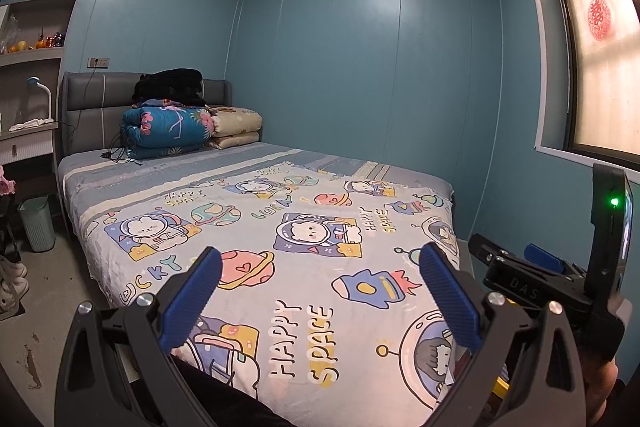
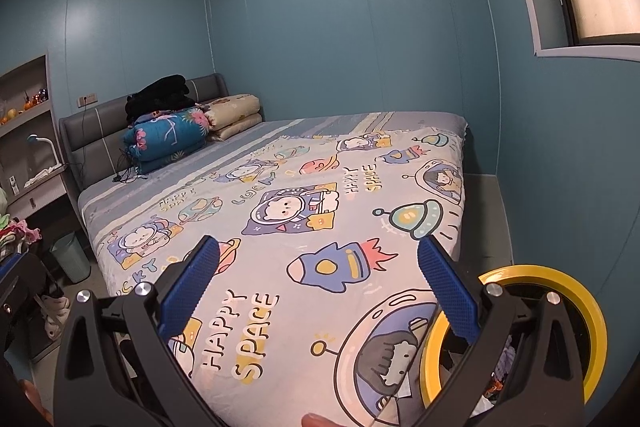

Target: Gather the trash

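A yellow-rimmed trash bin (image 2: 596, 327) stands open-topped just right of and behind the right finger, with colourful scraps inside, while a pale green ribbed bin (image 1: 37, 229) stands upright far left of the fingers.

Left tongs (image 1: 320, 291) and right tongs (image 2: 318, 287) both gape wide, holding nothing.

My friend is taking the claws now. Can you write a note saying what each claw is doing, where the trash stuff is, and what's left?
Left claw: open, empty, above the foot of the cartoon space-print bedspread.
Right claw: open, empty, above the same end of the bed.
Pale green ribbed plastic waste bin: on the floor at the bed's far left side, near the headboard.
Yellow-rimmed round container with dark inside: low right, beside the bed's foot; contents unclear.
Done: nothing held yet.
Left: no trash shows on the bed; look around, then collect.
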`<state>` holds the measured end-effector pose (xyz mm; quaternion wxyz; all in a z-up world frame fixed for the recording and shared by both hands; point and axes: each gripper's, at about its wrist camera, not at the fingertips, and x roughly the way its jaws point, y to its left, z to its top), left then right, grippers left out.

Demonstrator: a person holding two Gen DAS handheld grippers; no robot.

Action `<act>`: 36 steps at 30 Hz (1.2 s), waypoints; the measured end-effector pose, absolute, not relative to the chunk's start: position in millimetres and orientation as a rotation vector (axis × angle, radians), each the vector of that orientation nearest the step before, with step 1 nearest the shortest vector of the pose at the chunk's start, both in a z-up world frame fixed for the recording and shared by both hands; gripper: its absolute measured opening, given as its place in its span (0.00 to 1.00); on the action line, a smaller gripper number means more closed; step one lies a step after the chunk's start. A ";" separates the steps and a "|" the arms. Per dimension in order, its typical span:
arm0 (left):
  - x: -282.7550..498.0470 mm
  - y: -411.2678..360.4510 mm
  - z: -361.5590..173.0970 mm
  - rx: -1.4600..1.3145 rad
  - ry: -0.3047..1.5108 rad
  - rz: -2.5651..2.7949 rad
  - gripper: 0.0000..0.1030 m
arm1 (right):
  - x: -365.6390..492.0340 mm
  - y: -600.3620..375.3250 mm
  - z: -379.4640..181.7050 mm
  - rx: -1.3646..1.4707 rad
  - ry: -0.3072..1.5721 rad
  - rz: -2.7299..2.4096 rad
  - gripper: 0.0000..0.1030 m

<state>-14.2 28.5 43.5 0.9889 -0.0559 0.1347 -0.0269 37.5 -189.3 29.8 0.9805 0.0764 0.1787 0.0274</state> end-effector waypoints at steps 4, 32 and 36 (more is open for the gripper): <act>-13.6 27.0 43.4 -0.106 0.271 -0.054 0.92 | 38.0 -191.2 29.3 0.159 0.364 0.053 0.92; -10.8 23.2 39.3 -0.108 0.303 -0.063 0.92 | 45.7 -191.4 22.5 0.161 0.412 0.053 0.92; -10.2 20.8 39.5 -0.101 0.304 -0.066 0.92 | 47.0 -192.4 21.9 0.161 0.415 0.053 0.92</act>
